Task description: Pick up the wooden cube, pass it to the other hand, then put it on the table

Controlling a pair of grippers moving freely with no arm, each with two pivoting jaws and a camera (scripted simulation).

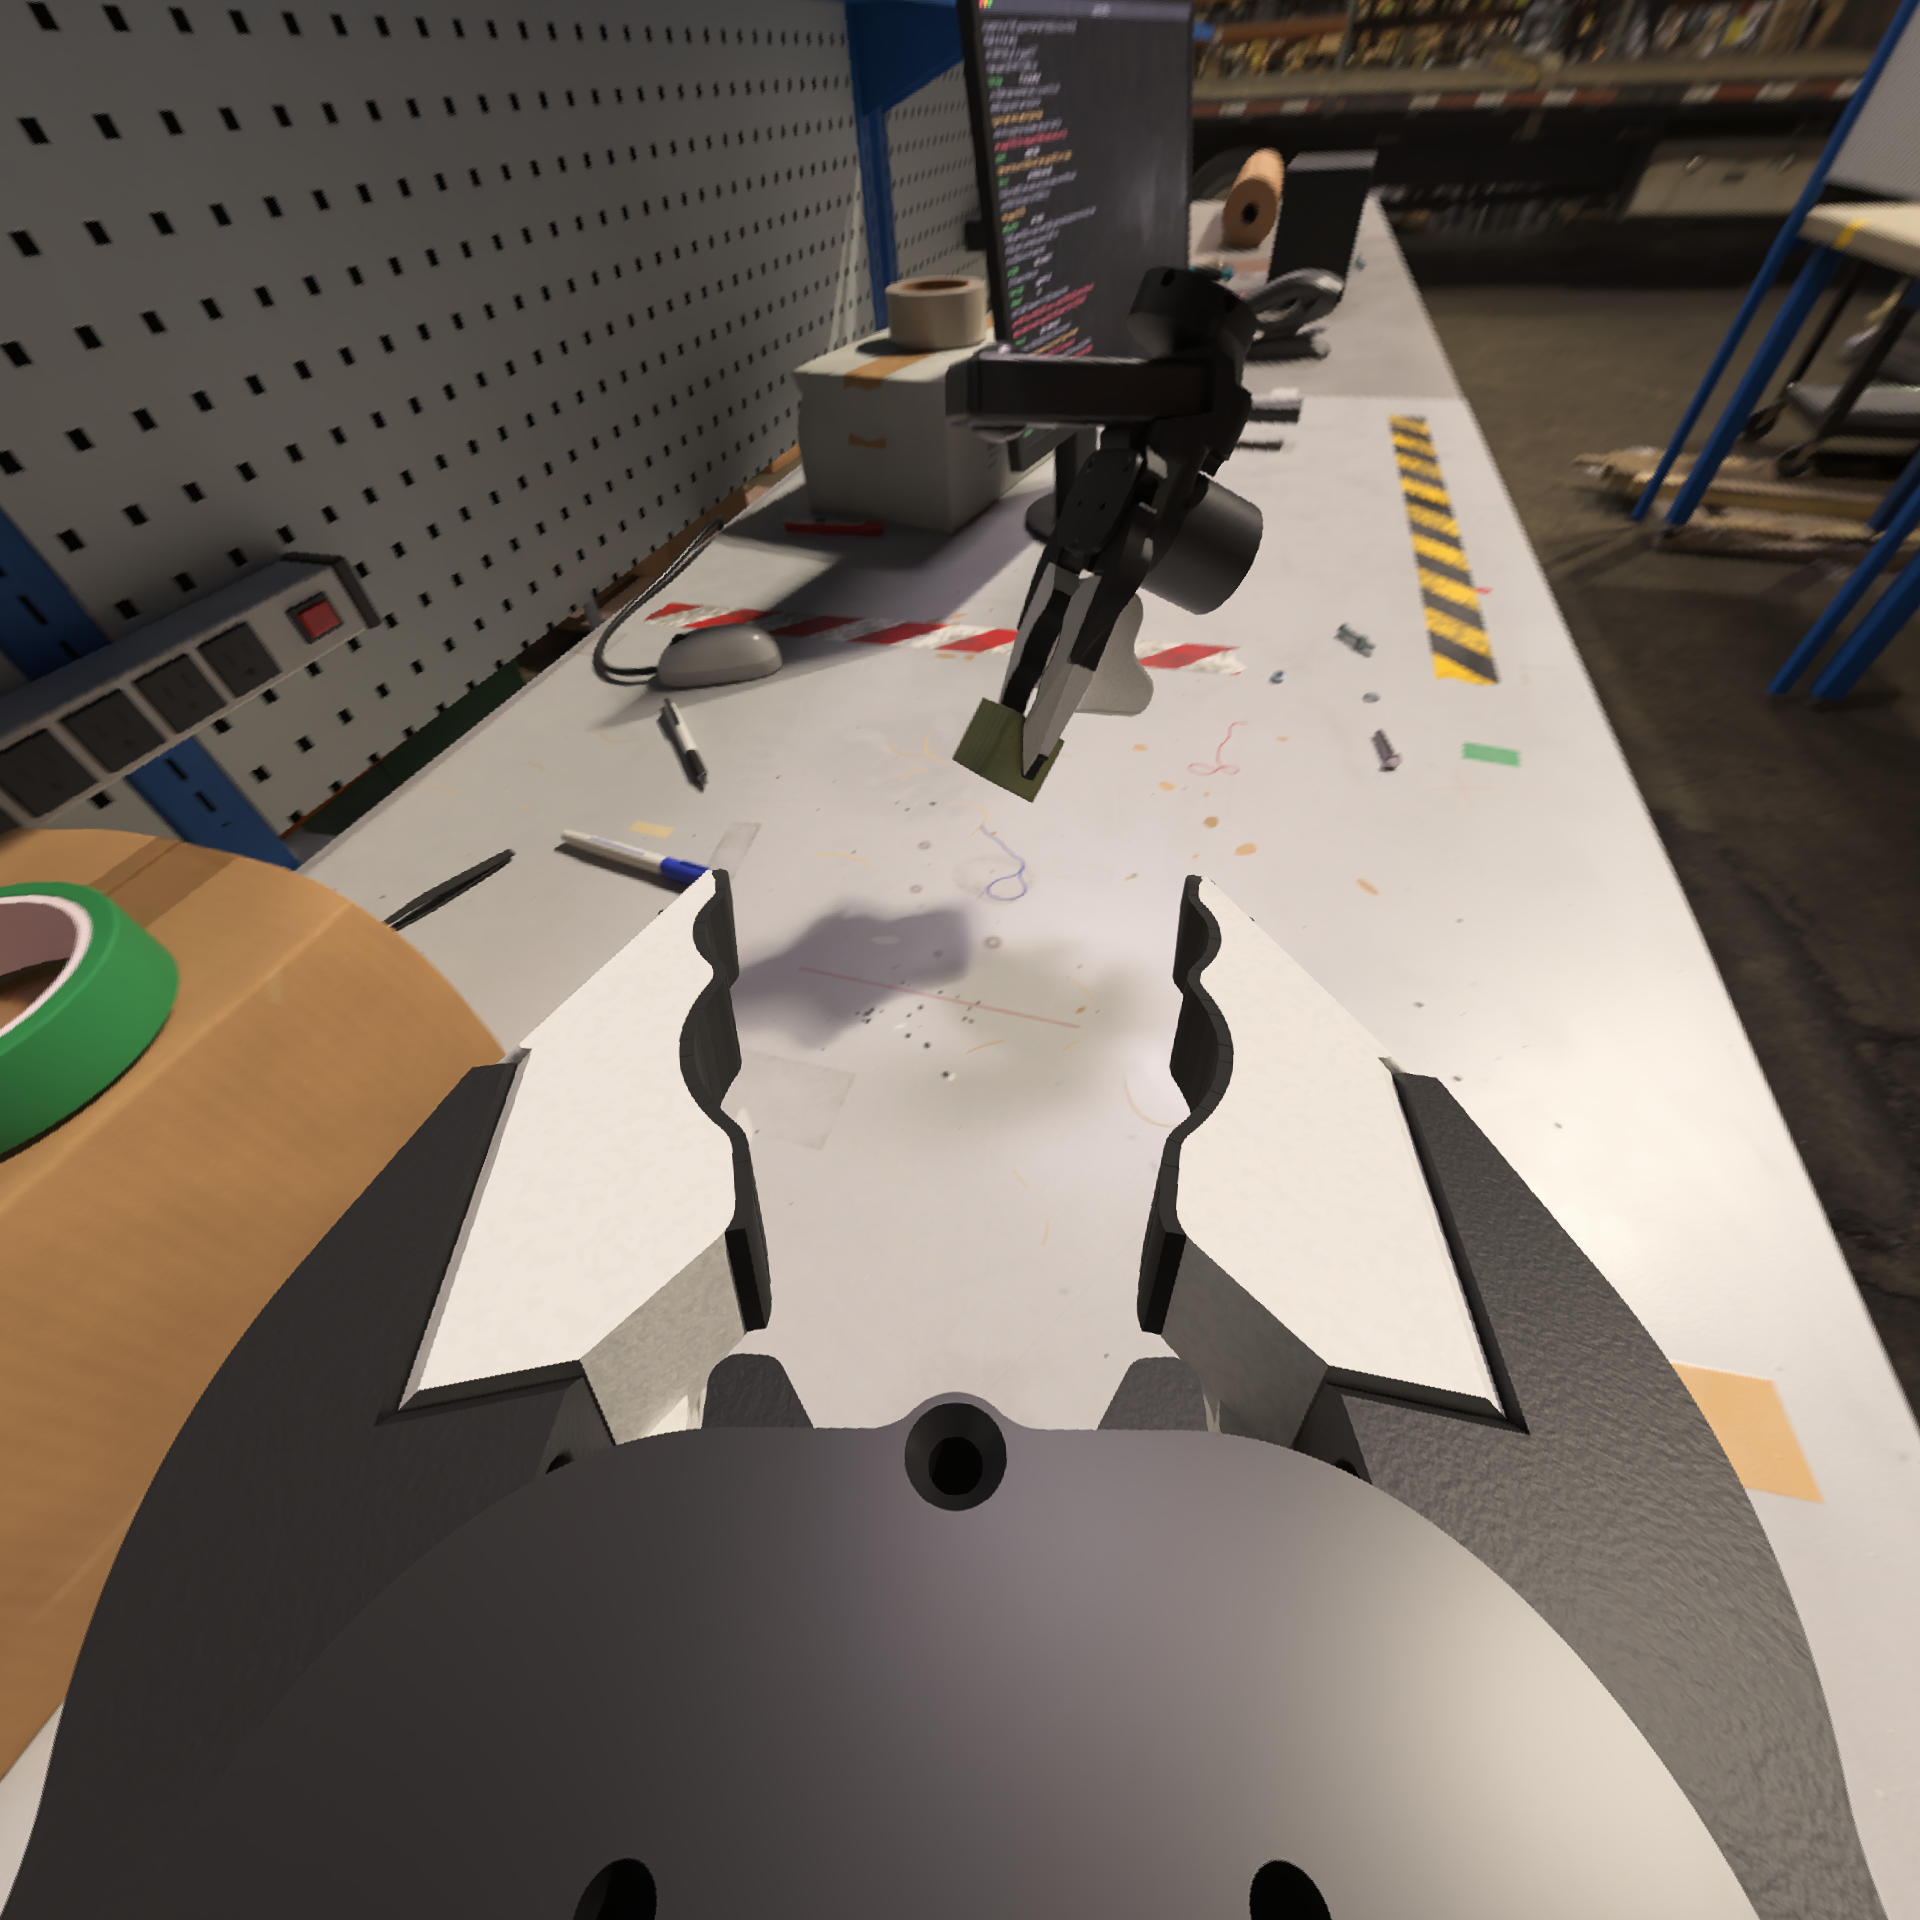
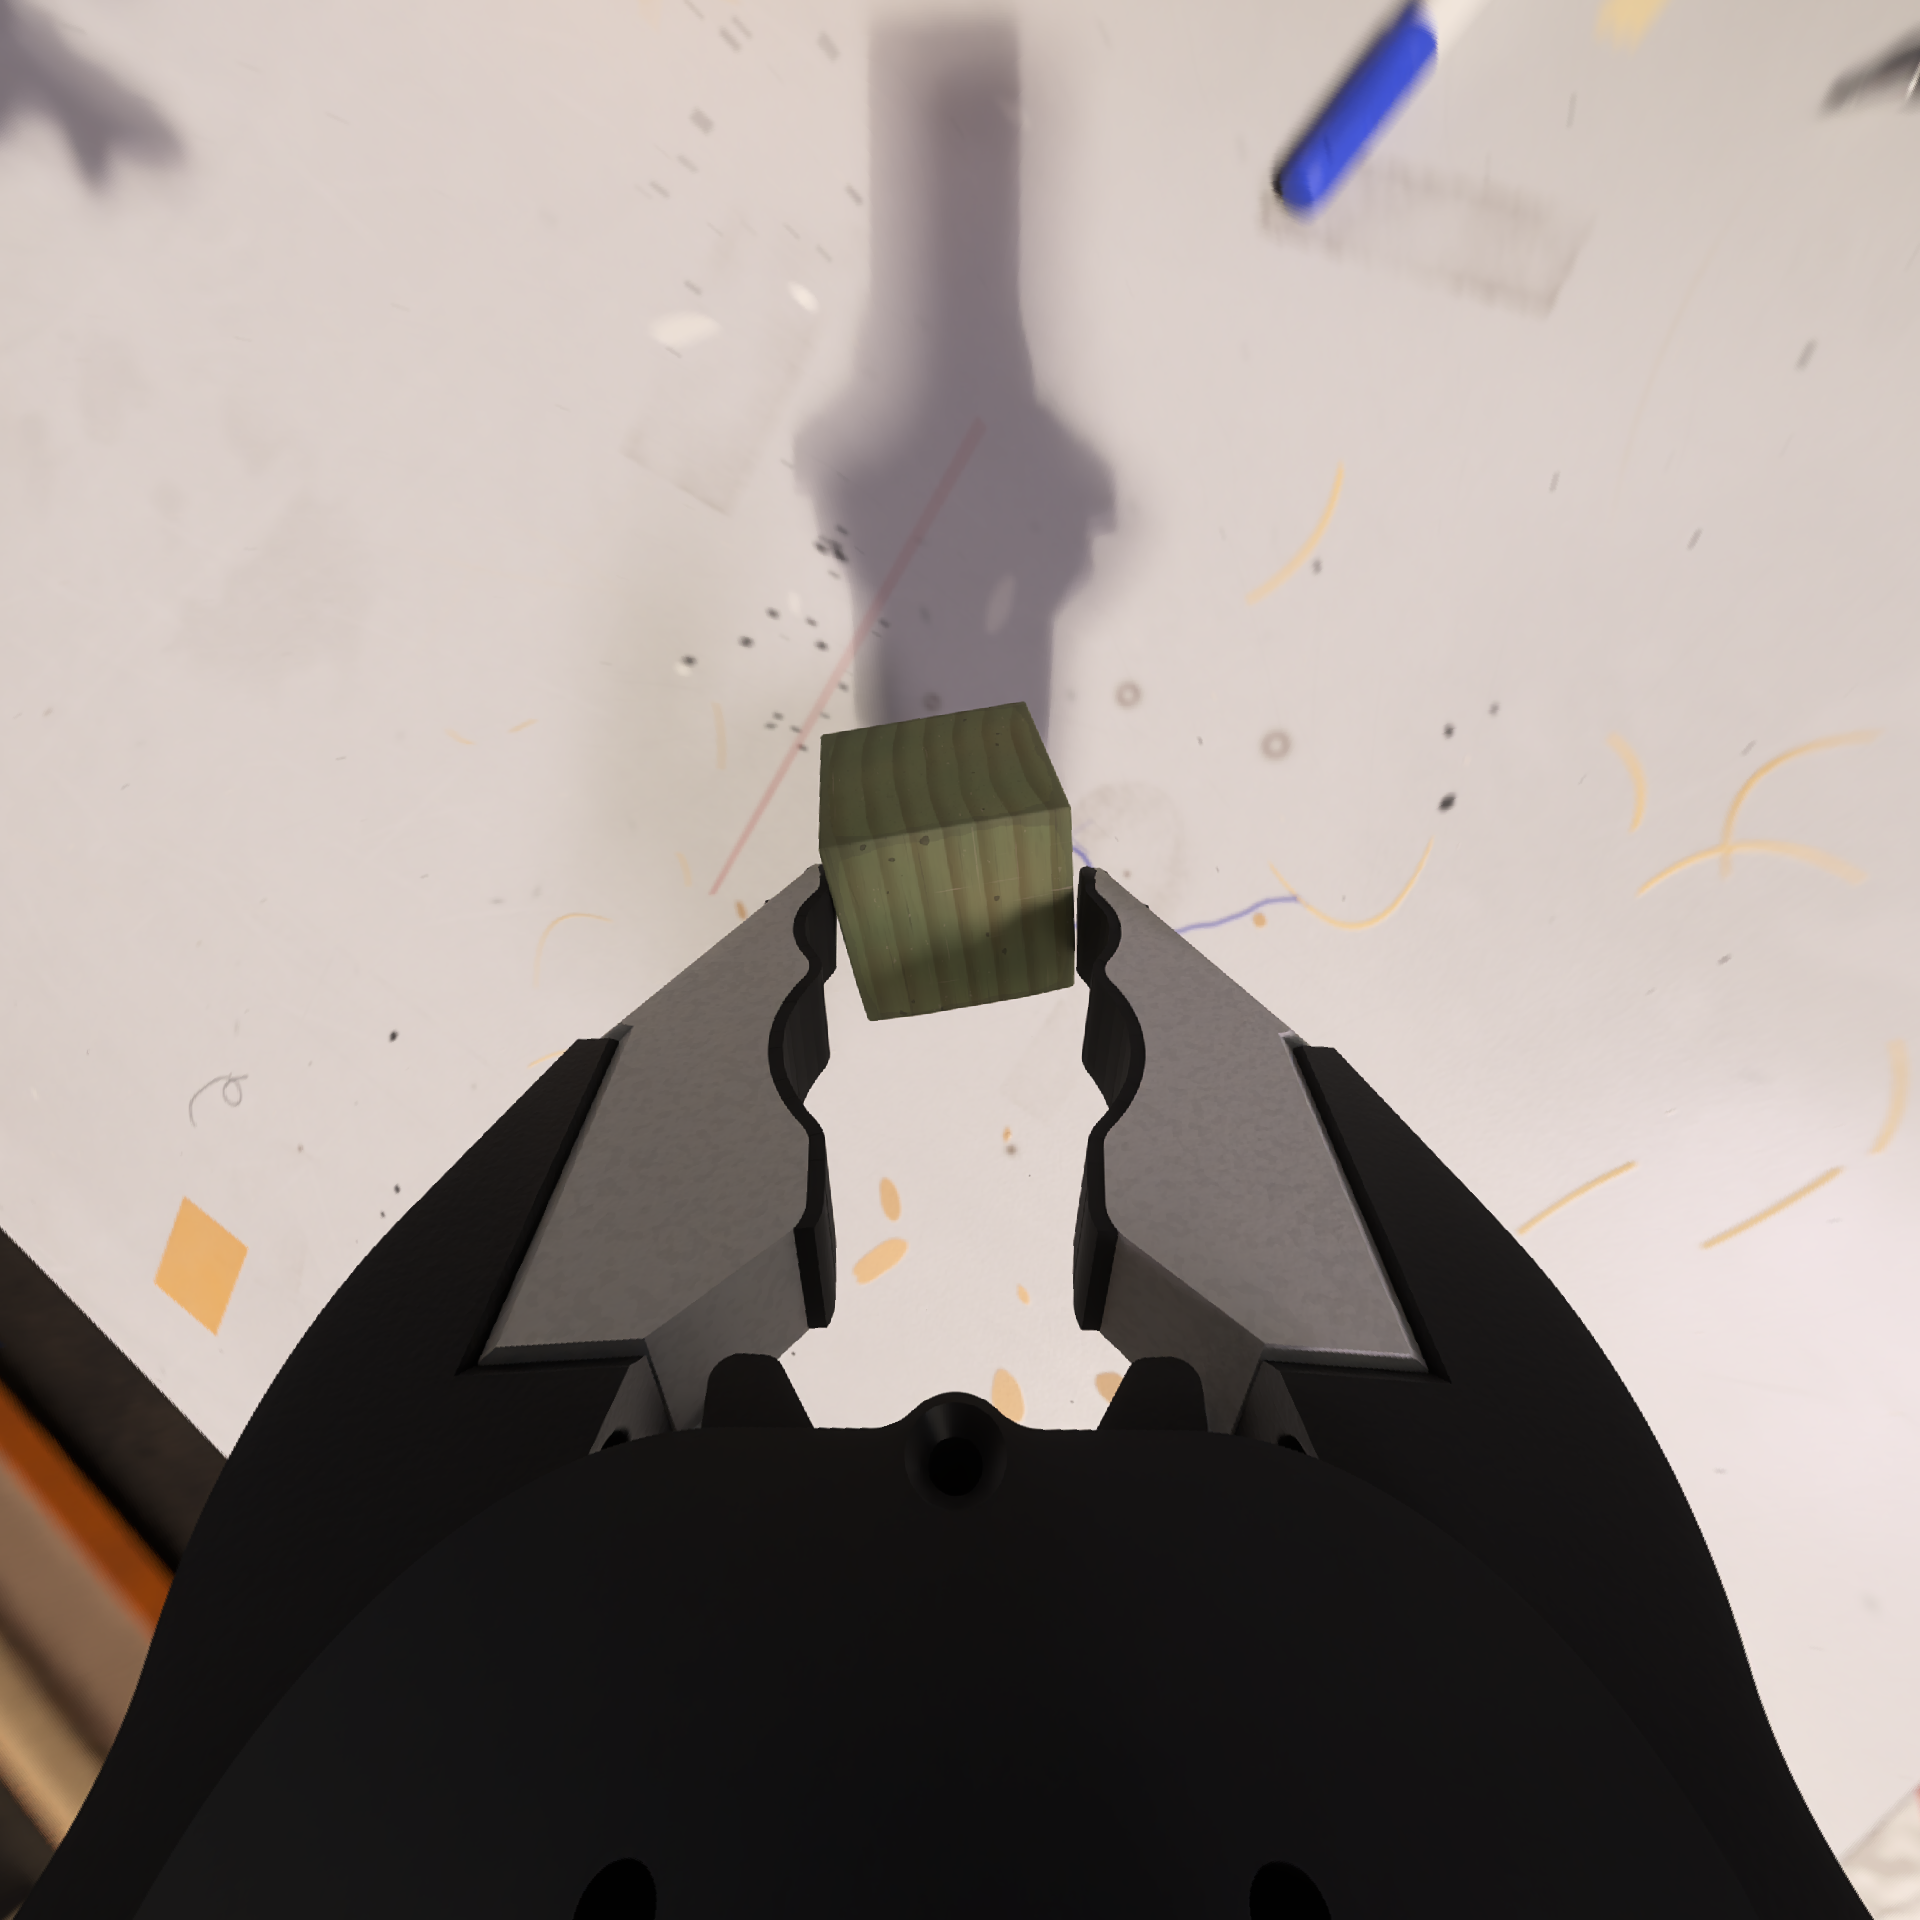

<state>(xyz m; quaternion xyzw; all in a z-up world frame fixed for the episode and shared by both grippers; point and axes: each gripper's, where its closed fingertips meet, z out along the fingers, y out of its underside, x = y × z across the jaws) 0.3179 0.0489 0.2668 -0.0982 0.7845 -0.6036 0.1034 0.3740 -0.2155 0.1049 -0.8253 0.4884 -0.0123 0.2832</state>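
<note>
Wooden cube (image 2: 945, 862) pinched at right gripper (image 2: 951, 883) jaws' tips | left gripper (image 1: 954, 894) jaws wide, empty

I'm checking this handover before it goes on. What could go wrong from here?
1. The right tool pinches the wooden cube only at its fingertips, above the table; it could slip out.
2. The left tool is open but apart from the cube, so releasing now would drop it.

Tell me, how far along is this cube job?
Picked up: the right gripper pinches the wooden cube between its fingers, above the table. In hand: carrying it. Left: handing it to the open, empty left gripper, then setting it down.
</note>
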